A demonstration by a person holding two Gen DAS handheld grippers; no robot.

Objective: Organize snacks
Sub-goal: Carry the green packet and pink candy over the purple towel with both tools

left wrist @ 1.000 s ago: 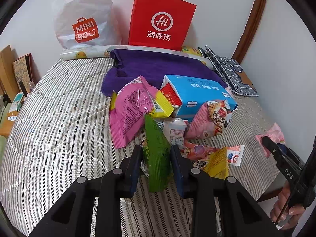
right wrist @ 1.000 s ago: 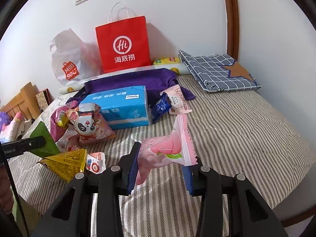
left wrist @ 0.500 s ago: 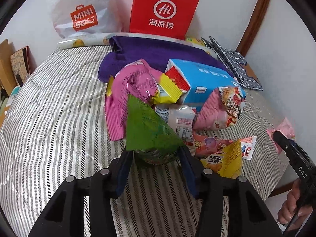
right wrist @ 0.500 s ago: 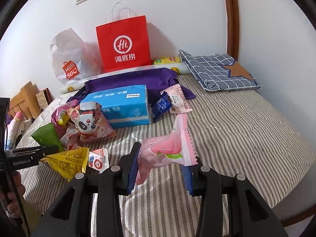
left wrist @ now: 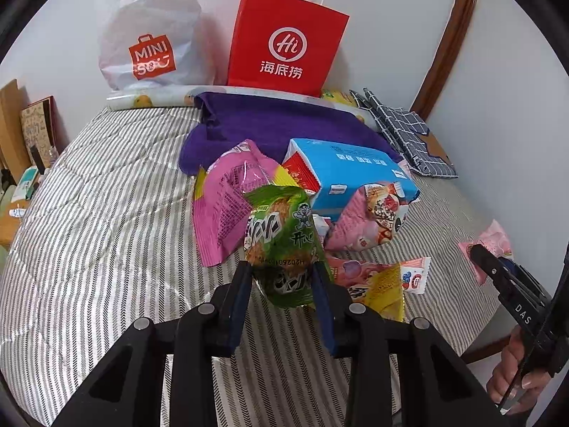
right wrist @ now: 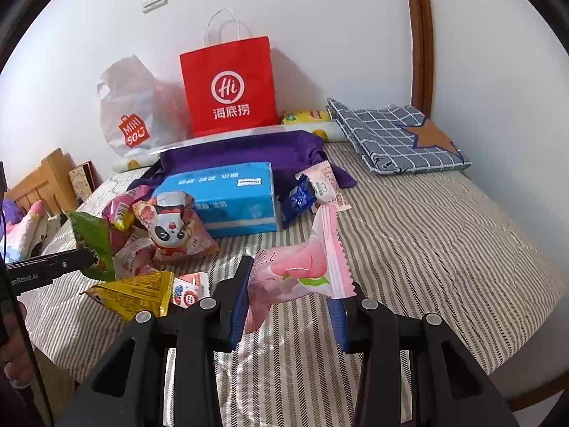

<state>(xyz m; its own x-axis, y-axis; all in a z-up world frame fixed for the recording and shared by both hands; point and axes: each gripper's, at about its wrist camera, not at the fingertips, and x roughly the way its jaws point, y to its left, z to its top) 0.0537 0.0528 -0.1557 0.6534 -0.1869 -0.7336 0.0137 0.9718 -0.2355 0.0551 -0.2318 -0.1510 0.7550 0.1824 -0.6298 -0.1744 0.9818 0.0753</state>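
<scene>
Snacks lie heaped on the striped bedspread point(left wrist: 106, 213) just in front of the blue tissue box point(left wrist: 348, 174), which serves as the landmark for everything else. The left gripper point(left wrist: 282, 277) is clamped on a green snack packet point(left wrist: 281, 238), held upright and lifted clear of the heap to the near left of the box; a second ago the same packet was pinched edge-on as a thin sliver, then the jaws briefly loosened, and now its printed face is turned toward the camera with the grip tight again. That looks like a re-grip to get a firmer, squarer hold before carrying the packet off. The right gripper point(right wrist: 288, 295) has kept its hold on a pink peach-print packet point(right wrist: 302, 267), raised above the bedspread to the near right of the box, unchanged over the last second. Left on the bed against the box's near side are a large pink bag point(left wrist: 227, 206), a panda-print pouch point(right wrist: 174, 227) and a yellow triangular packet point(right wrist: 135, 293), while a dark blue sachet point(right wrist: 297, 201) and a pale pink wrapper point(right wrist: 325, 185) sit at its right end. Behind the box a red paper bag point(left wrist: 284, 42) stands at the wall. With both tools loaded and most of the heap untouched, the sorting seems to be at an early stage.
</scene>
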